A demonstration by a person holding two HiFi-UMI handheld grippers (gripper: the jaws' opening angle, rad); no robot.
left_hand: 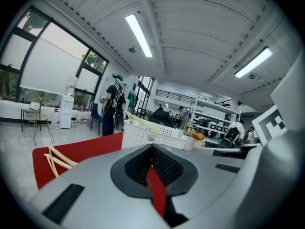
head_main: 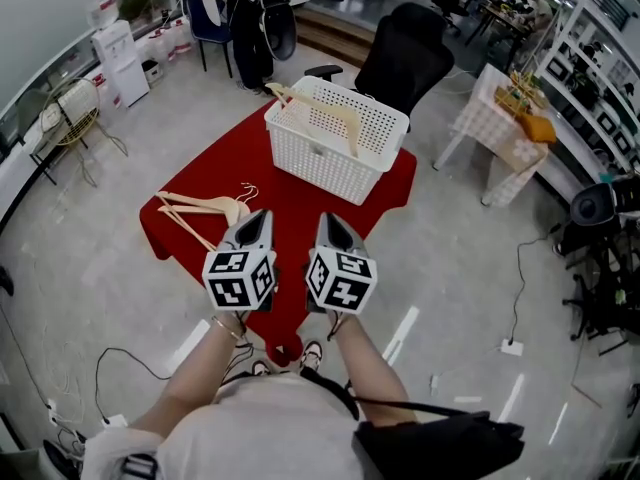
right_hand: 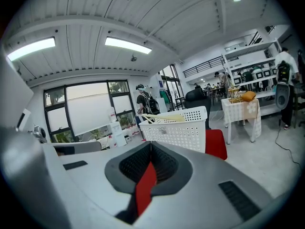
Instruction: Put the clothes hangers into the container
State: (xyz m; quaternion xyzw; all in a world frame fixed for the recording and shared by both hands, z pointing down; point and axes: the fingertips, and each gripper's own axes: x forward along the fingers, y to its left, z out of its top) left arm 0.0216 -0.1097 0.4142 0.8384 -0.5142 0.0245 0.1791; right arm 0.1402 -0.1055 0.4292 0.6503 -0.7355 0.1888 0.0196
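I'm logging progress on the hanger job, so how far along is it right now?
Done: at least one hanger already leans inside the white basket. In hand: nothing. The left gripper and right gripper are both shut and empty, over the near side of the red cloth. Left: a small pile of hangers lies on the cloth, left of the grippers.
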